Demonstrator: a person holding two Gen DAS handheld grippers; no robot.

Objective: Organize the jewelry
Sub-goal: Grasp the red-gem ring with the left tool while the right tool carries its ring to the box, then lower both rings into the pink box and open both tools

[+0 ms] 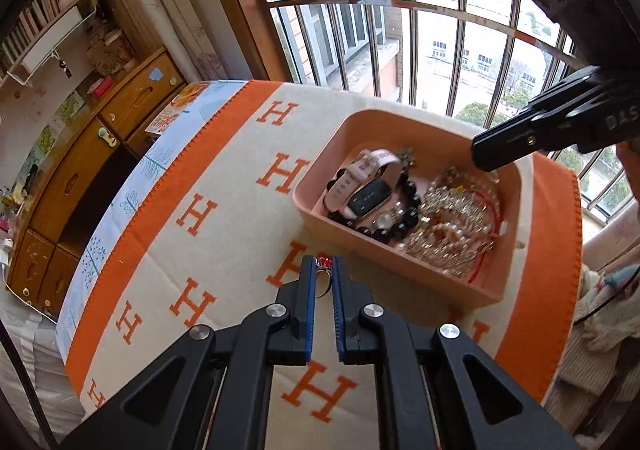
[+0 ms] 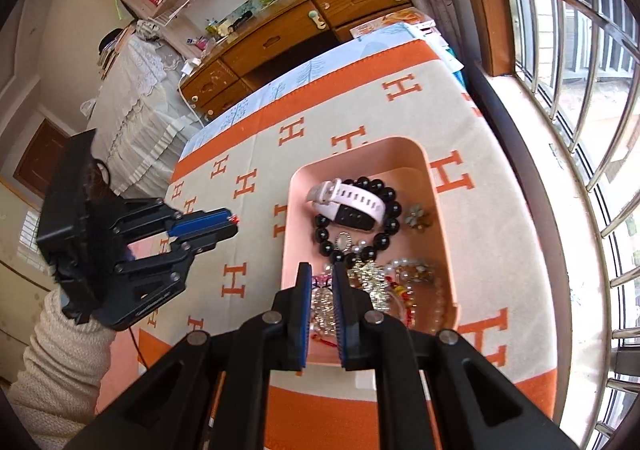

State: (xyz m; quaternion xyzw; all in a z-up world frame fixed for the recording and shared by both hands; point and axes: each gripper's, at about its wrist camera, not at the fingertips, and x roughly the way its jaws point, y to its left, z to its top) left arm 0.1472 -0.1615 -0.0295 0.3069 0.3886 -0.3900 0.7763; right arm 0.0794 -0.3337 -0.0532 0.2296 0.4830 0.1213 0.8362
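A pink tray (image 1: 316,165) (image 2: 436,189) sits on the cream and orange blanket. It holds a pink-strapped watch (image 1: 360,185) (image 2: 352,201), a black bead bracelet (image 1: 394,232) (image 2: 394,209) and a heap of gold and pearl jewelry (image 1: 452,226) (image 2: 404,282). My left gripper (image 1: 324,264) (image 2: 234,221) is shut on a ring with a red stone (image 1: 323,276), held left of the tray above the blanket. My right gripper (image 2: 322,270) hovers over the tray's near end, shut on a small pink and purple piece (image 2: 322,281); its finger also shows in the left wrist view (image 1: 532,133).
The blanket (image 1: 208,185) (image 2: 500,209) covers a table beside a barred window (image 1: 420,29) (image 2: 580,89). Wooden drawers (image 1: 80,169) (image 2: 280,37) and bookshelves stand beyond the table's far edge. A white-covered bed (image 2: 136,105) lies further back.
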